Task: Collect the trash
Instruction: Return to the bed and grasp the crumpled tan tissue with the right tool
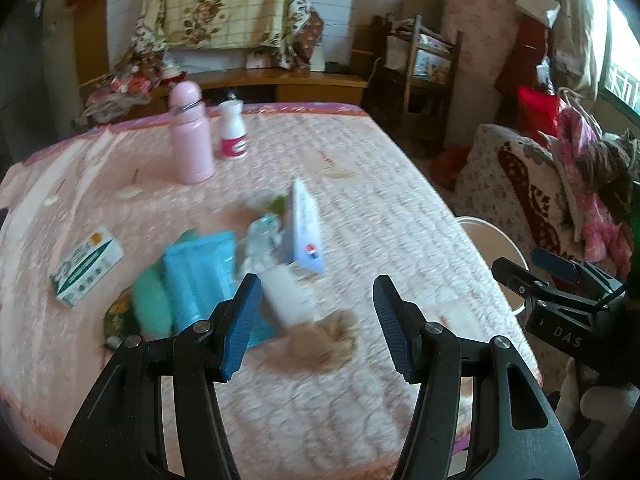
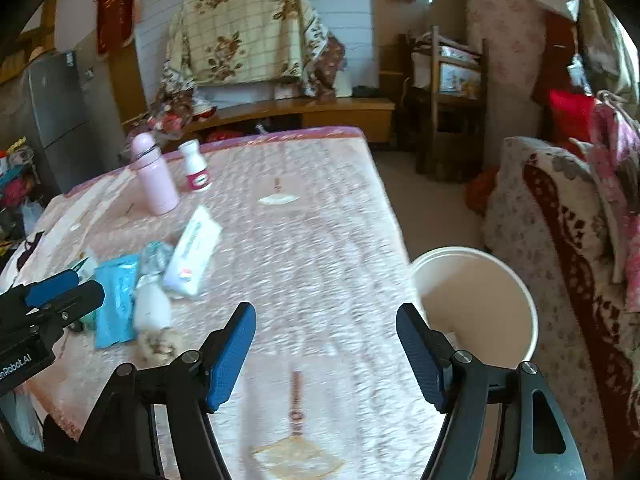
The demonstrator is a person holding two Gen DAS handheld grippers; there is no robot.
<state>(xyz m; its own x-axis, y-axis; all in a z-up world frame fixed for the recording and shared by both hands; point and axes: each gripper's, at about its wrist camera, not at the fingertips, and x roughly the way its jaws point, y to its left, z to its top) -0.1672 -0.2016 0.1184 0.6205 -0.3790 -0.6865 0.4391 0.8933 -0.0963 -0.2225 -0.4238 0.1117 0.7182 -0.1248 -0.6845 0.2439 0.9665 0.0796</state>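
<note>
Both grippers, left gripper and right gripper, hover with jaws spread and empty over the bed; litter lies left, bucket right.

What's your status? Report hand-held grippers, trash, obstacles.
Left hand-held gripper open, empty. Right hand-held gripper open, empty. Trash pile on the bed; white bucket beside it. Nothing in the way.

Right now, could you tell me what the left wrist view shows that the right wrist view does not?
Only the left wrist view shows the green-and-white carton lying near the bed's left edge. Only the right wrist view shows the grey fridge and the white bucket's whole opening. Both show the pink bottle, the small white bottle and the blue packet.
</note>
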